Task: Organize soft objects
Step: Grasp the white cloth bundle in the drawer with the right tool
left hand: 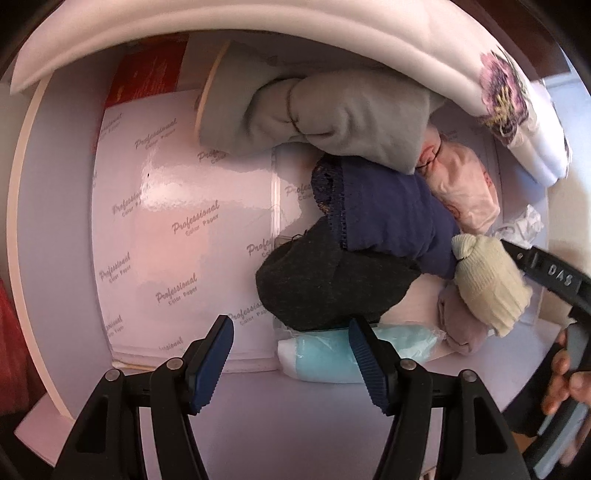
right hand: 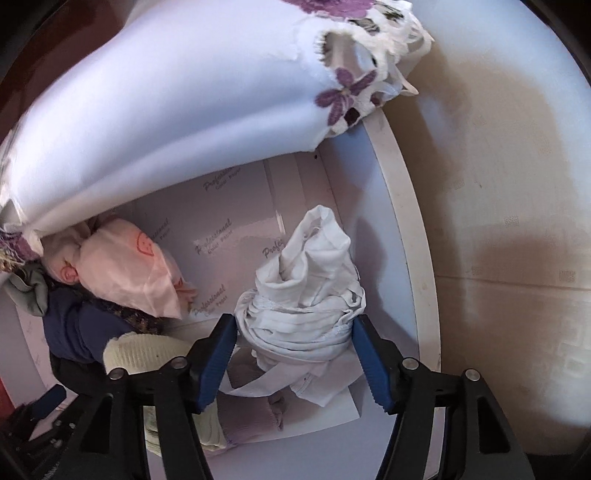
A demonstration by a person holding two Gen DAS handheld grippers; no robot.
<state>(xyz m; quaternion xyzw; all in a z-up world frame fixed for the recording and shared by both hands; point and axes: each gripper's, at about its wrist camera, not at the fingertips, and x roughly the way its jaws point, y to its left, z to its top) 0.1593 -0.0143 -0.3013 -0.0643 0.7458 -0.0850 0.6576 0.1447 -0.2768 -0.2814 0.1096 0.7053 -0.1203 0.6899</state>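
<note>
**White bundle framed by the right gripper inside the box**

Left wrist view: The left gripper (left hand: 291, 363) is seen released, its jaws wide apart and holding nothing. It is pointed into a white box (left hand: 55, 221) lined with printed paper (left hand: 177, 229). Ahead and to the right, soft things are heaped together: a grey roll (left hand: 325, 118), a navy cloth (left hand: 391, 218), a dark sock (left hand: 325, 284), a cream sock (left hand: 491, 280), a pink cloth (left hand: 465, 184) and a blue pack (left hand: 332, 358) lying just past the right jaw. A white embroidered cloth (left hand: 369, 33) is draped over the far rim. The right gripper's body is seen at the right edge, beside the cream sock.

Right wrist view: The right gripper (right hand: 295, 362) is also seen released, with nothing clamped. A crumpled white bundle (right hand: 306, 288) lies directly ahead, its lower folds between the open jaws, though contact cannot be told. Its long axis runs away from the gripper, roughly along the fingers. The heap sits to the left, the box wall (right hand: 406, 221) to the right.

The right gripper is judged the nearer; a closing across the bundle's narrow width seems the likely next move.
</note>
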